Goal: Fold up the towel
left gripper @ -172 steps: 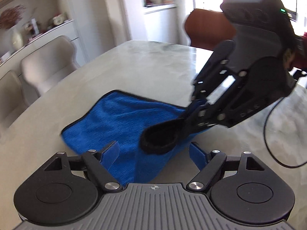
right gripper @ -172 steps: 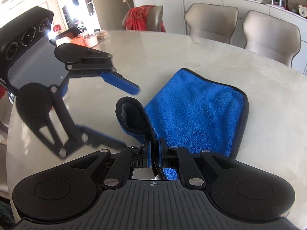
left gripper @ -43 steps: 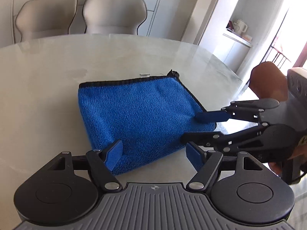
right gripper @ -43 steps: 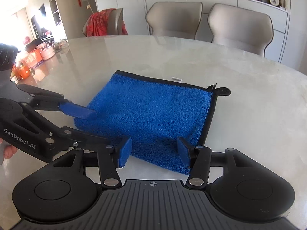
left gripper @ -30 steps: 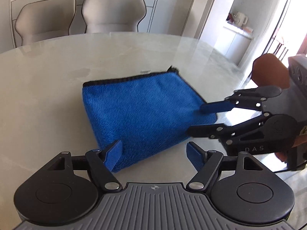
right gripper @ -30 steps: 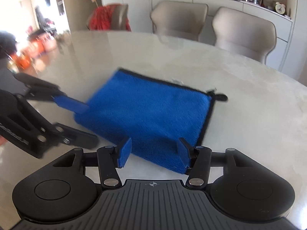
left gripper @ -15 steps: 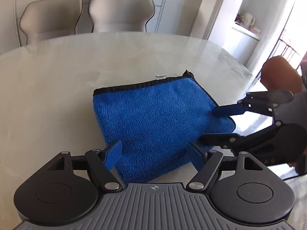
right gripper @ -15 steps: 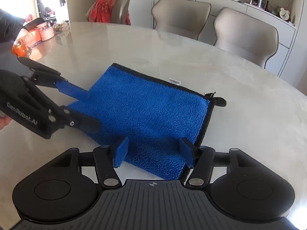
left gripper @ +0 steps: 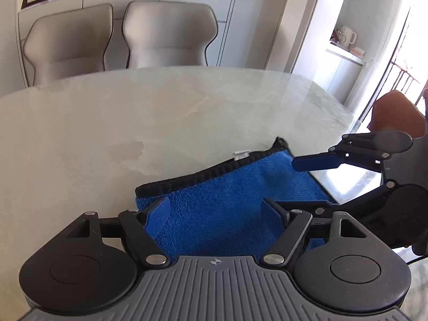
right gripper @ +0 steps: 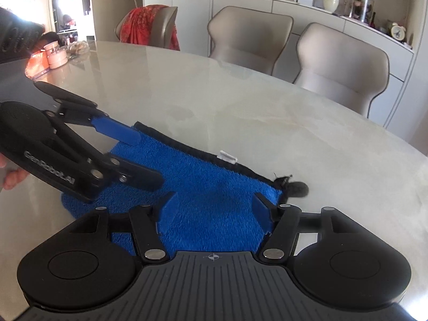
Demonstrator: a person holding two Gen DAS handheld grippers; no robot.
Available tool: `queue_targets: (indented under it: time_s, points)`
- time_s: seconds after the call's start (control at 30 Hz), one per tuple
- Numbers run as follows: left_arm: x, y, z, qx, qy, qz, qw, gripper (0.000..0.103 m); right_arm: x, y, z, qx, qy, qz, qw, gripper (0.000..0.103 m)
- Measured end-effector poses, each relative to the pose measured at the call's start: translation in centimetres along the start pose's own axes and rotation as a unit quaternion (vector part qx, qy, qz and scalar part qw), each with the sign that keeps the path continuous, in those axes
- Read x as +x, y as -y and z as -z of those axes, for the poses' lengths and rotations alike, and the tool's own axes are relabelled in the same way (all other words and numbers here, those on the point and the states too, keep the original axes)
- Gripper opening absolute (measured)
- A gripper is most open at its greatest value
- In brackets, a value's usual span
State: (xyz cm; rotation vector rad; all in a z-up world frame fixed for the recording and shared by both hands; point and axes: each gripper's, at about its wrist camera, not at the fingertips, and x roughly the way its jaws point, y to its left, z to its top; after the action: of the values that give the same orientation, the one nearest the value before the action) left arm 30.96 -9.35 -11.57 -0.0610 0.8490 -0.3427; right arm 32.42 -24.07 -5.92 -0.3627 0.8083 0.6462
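Observation:
A blue towel [left gripper: 227,200] with a black hem lies folded flat on the pale marble table [left gripper: 133,123]; it also shows in the right wrist view [right gripper: 211,200]. My left gripper [left gripper: 216,208] is open, low over the towel's left part, its jaws spread above the cloth. My right gripper [right gripper: 212,204] is open over the towel's right part near the black hang loop [right gripper: 297,188]. Each gripper shows in the other's view: the right one [left gripper: 307,179] and the left one [right gripper: 144,157], both open. A white label [right gripper: 228,157] sticks out at the far hem.
Two beige chairs [left gripper: 120,37] stand behind the far table edge. A chair with a red cloth [right gripper: 149,25] and pink containers [right gripper: 54,54] are at the table's left end. A brown chair [left gripper: 396,115] is on the right.
Both grippers have come forward and down over the towel, which now fills the space between their jaws. Both stay open. The towel lies as before.

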Motion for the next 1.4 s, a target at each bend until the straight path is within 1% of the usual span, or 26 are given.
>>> queue_targets:
  time_s: [0.1,0.17,0.2,0.27,0.37,0.43,0.47,0.53,0.57,0.6,0.63,0.7,0.8,0.9,0.97,1.03,1.13,1.2,1.27,1.4]
  points:
    - [0.0,-0.1,0.3,0.010,0.006,0.004,0.9999,0.078,0.2,0.8,0.5,0.014,0.013,-0.009,1.000,0.069]
    - [0.1,0.4,0.3,0.027,0.002,-0.003,0.9996,0.078,-0.1,1.1,0.8,0.029,0.016,0.003,0.999,0.069]
    - [-0.1,0.6,0.3,0.026,0.000,-0.008,0.9996,0.078,-0.3,1.2,0.8,0.037,0.014,0.010,0.999,0.069]
    - [-0.5,0.9,0.0,0.012,0.000,-0.017,0.9998,0.078,-1.1,1.4,0.9,0.056,0.015,0.025,0.998,0.069]
    - [-2.1,1.0,0.1,-0.035,0.015,-0.012,0.9992,0.078,-3.2,1.4,1.2,0.085,0.028,0.041,0.995,0.073]
    - [-3.1,1.4,0.6,-0.054,0.012,-0.014,0.9984,0.084,-4.5,0.9,1.8,0.105,0.030,0.057,0.992,0.082]
    - [-3.6,1.7,1.0,-0.056,0.010,-0.017,0.9982,0.086,-5.1,0.6,2.1,0.113,0.029,0.066,0.991,0.084]
    - [-4.6,2.5,2.0,-0.055,0.005,-0.021,0.9983,0.098,-6.7,-0.3,3.1,0.132,0.028,0.076,0.988,0.092]
    - [-5.3,2.8,2.7,-0.057,0.005,-0.022,0.9981,0.101,-7.4,-0.8,3.6,0.142,0.028,0.082,0.986,0.094]
    - [-5.7,3.1,3.2,-0.060,0.005,-0.022,0.9979,0.103,-8.2,-1.4,4.1,0.154,0.028,0.082,0.984,0.098]
    - [-6.3,3.5,4.0,-0.065,0.003,-0.022,0.9977,0.103,-9.0,-2.1,4.6,0.167,0.028,0.083,0.982,0.102]
    - [-7.4,4.1,5.2,-0.074,-0.003,-0.023,0.9970,0.103,-10.1,-3.5,5.5,0.181,0.025,0.082,0.980,0.102]
    - [-9.3,4.8,7.1,-0.087,0.001,-0.039,0.9955,0.103,-11.4,-5.2,6.6,0.186,0.011,0.082,0.979,0.102]
    - [-11.3,5.3,8.7,-0.107,0.004,-0.063,0.9923,0.103,-12.2,-6.3,7.6,0.184,0.001,0.064,0.981,0.102]
    - [-12.3,5.6,9.5,-0.119,0.004,-0.078,0.9898,0.103,-12.5,-6.7,7.8,0.189,-0.004,0.060,0.980,0.102]
    - [-13.2,6.0,10.1,-0.125,0.003,-0.088,0.9882,0.103,-13.0,-6.9,8.0,0.206,-0.011,0.065,0.976,0.102]
    - [-14.6,6.5,11.1,-0.129,0.002,-0.101,0.9865,0.103,-14.3,-7.0,8.1,0.240,-0.013,0.080,0.967,0.102]
    - [-15.4,6.7,11.6,-0.125,0.002,-0.108,0.9863,0.103,-14.8,-7.4,8.1,0.243,-0.020,0.093,0.965,0.102]
    - [-16.2,7.2,11.9,-0.109,-0.001,-0.112,0.9876,0.103,-15.2,-8.0,8.1,0.234,-0.024,0.110,0.966,0.102]
    - [-17.5,8.0,11.6,-0.096,-0.001,-0.114,0.9887,0.103,-16.8,-9.5,8.2,0.211,-0.016,0.123,0.970,0.102]
